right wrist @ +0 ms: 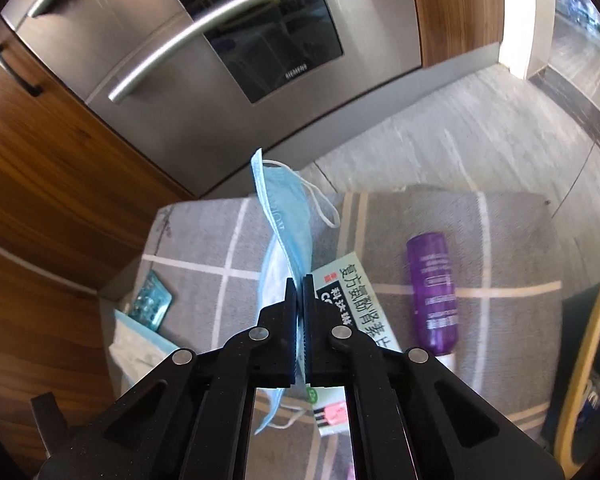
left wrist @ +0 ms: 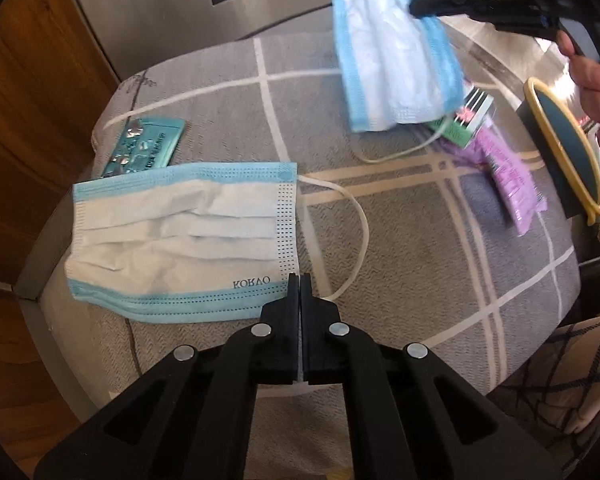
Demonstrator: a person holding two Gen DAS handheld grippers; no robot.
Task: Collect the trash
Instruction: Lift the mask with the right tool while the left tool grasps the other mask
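Observation:
A white and blue face mask (left wrist: 180, 236) lies flat on a grey checked cloth (left wrist: 400, 240). My left gripper (left wrist: 300, 278) is shut on its lower right corner, beside the ear loop. A second blue mask (right wrist: 288, 216) hangs lifted above the cloth, pinched at its edge by my shut right gripper (right wrist: 299, 280). The left wrist view shows that mask (left wrist: 396, 60) at the top right, dangling from the right gripper (left wrist: 414, 6). The flat mask (right wrist: 136, 344) shows at the lower left of the right wrist view.
A teal blister pack (left wrist: 144, 146) lies behind the flat mask. A medicine box (right wrist: 352, 300) and a purple bottle (right wrist: 432, 292) rest under the lifted mask. A yellow-rimmed dark bin (left wrist: 534, 84) stands right, near a hand (left wrist: 592, 80). A steel oven (right wrist: 260, 60) and wooden cabinets stand behind.

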